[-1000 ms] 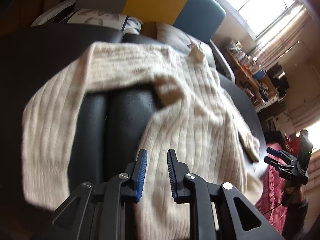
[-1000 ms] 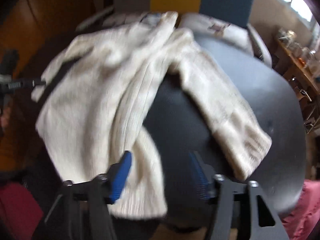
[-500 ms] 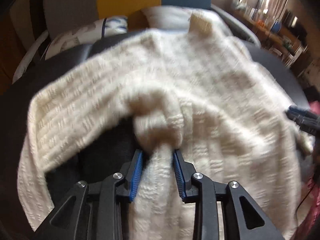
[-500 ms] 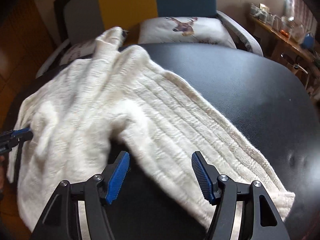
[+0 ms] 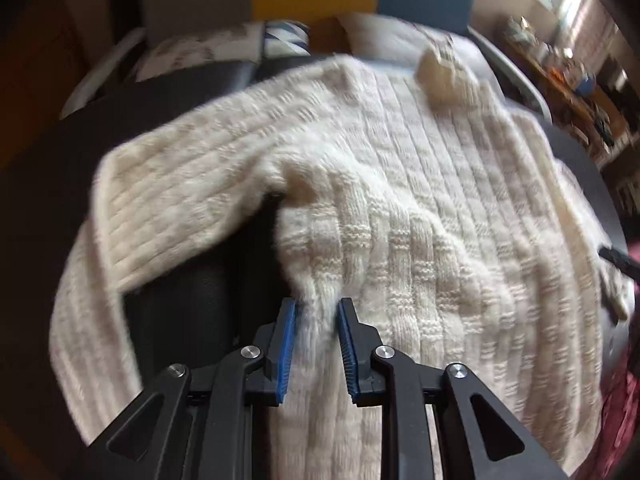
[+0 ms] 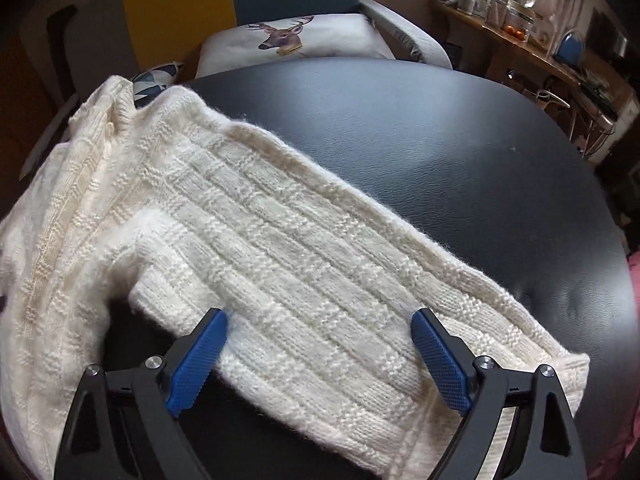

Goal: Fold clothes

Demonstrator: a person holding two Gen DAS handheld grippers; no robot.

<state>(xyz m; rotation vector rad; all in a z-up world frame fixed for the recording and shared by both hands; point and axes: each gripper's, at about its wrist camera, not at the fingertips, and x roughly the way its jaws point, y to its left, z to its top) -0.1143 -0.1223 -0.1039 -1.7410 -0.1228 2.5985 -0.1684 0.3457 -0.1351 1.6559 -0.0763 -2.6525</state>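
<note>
Jaws: left gripper (image 5: 316, 320) just closing, pinching the knit sweater (image 5: 420, 220); right gripper (image 6: 320, 344) opening wide over its sleeve (image 6: 320, 280). Soft, floppy; we grab edges.

Sweater (image 6: 280, 240) on table (image 6: 460, 152)

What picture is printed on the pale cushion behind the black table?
A brown deer head with antlers on the pale cushion, clearest in the right wrist view.
</note>
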